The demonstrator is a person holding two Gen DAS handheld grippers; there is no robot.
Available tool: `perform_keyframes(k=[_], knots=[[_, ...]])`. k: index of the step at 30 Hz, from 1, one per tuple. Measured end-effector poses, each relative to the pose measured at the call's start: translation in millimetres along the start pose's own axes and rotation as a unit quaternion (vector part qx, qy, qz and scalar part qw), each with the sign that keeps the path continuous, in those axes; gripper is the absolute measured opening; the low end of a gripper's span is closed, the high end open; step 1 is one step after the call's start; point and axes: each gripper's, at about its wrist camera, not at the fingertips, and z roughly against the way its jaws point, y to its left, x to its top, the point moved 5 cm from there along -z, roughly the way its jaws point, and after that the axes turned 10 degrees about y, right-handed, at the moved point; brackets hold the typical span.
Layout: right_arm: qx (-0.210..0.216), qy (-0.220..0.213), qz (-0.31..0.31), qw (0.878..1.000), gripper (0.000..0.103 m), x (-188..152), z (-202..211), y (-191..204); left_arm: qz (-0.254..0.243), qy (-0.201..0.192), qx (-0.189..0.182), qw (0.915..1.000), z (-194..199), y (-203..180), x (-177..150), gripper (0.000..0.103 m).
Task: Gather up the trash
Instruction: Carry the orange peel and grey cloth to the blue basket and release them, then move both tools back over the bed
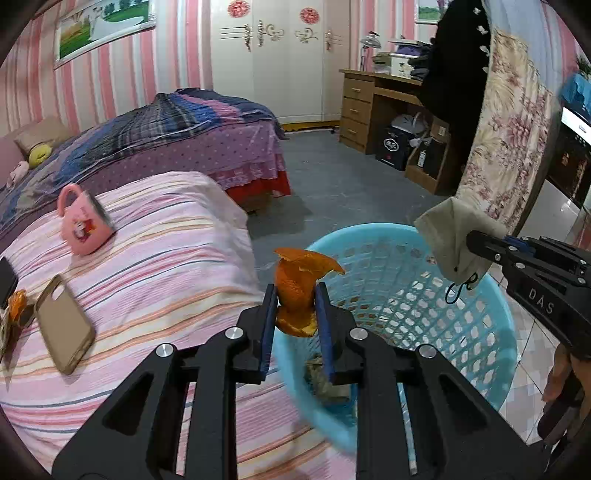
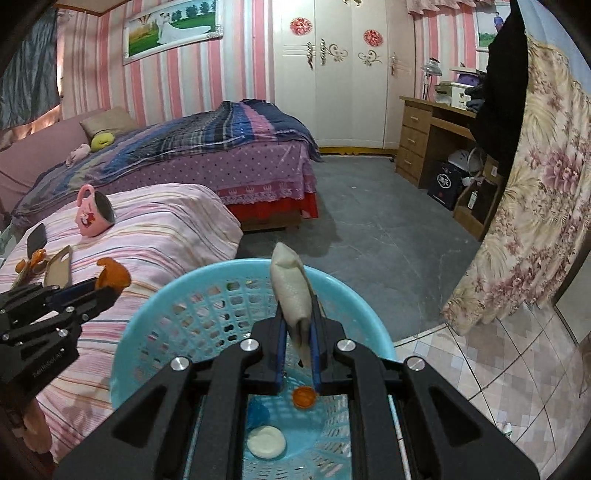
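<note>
Pink-striped bedroom walls, a white wardrobe (image 2: pixel 347 74) with red paper cutouts, a framed wedding picture (image 2: pixel 171 27), a wooden desk (image 2: pixel 424 136) at the far side. Closer in, a bed (image 1: pixel 147 236) under a pink striped sheet, bearing a pink mug (image 1: pixel 83 225) tipped on its side, a tan phone case (image 1: pixel 62 323) lying flat, and more orange peel scraps (image 2: pixel 33 260) beside a dark phone (image 2: pixel 37 238). Just beside that bed, a light blue plastic basket (image 1: pixel 491 306) with a lattice wall. Readable writing: "DAS" in white on the body of the right gripper (image 1: pixel 476 240) in the left wrist view; small pale lettering on the side of the left gripper (image 2: pixel 105 286) in the right wrist view, too small to read. Left gripper (image 1: pixel 295 310) clamped on a piece of orange peel (image 1: pixel 299 284), pinched between the blue pads (image 1: pixel 267 325), its curled upper edge standing up past the fingertips, held at the basket's near rim next to the bed edge. Right gripper (image 2: pixel 298 332) clamped on a crumpled off-white tissue (image 2: pixel 291 291), squeezed between both fingers and sticking up beyond the tips, above the basket opening; a thin dark cord (image 1: pixel 460 290) dangling below it. Down on the basket floor: an orange bottle cap (image 2: pixel 304 397), a round white pad (image 2: pixel 266 441), a blue wrapper scrap (image 2: pixel 258 413).
</note>
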Motion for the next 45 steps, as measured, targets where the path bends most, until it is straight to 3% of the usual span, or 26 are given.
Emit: perform_keyframes(k=[2,3,5,11,15,17,19,20,24,25,27,32,39,45], knots=[[0.003,0.0,-0.008,1.0,0.011,-1,-1,-6,-0.011,0.005,-0.004,0.9999,-6,-9,3,0.029],[0.003,0.0,-0.01,1.0,0.011,-2,-2,-8,-0.014,0.006,-0.004,0.9999,-7,-11,3,0.048],[0.002,0.001,-0.009,1.0,0.011,-2,-3,-8,-0.015,-0.007,0.005,0.9999,-5,-12,5,0.072],[-0.005,-0.002,-0.007,1.0,0.011,1,-3,-5,0.015,-0.02,0.025,0.9994,5,17,10,0.089],[-0.019,-0.006,-0.008,1.0,0.012,1,-4,-3,0.039,-0.023,0.032,0.9985,12,45,8,0.094],[-0.022,-0.003,-0.013,1.0,0.018,1,-6,0,0.049,-0.027,0.043,0.9975,17,61,7,0.096],[-0.022,-0.001,-0.02,1.0,0.058,0,-9,2,0.057,-0.032,0.056,0.9963,23,76,6,0.097],[-0.021,0.0,-0.02,1.0,0.065,1,-10,1,0.06,-0.033,0.063,0.9956,26,84,5,0.097],[-0.037,0.006,-0.025,0.999,0.07,3,-15,4,0.067,-0.04,0.083,0.9935,40,108,0,0.097],[-0.046,0.002,-0.024,0.999,0.08,3,-15,5,0.068,-0.041,0.09,0.9928,44,114,-2,0.097],[-0.06,-0.004,-0.021,0.998,0.087,5,-14,12,0.073,-0.043,0.101,0.9912,51,128,-6,0.097],[-0.064,-0.012,-0.012,0.998,0.094,6,-13,27,0.094,-0.041,0.115,0.9881,65,161,-21,0.097],[-0.065,-0.019,-0.002,0.998,0.096,10,-8,48,0.084,-0.046,0.16,0.9825,92,202,-35,0.097],[-0.045,-0.026,0.007,0.999,0.097,12,-6,78,0.107,-0.061,0.178,0.9763,118,245,-49,0.097]])
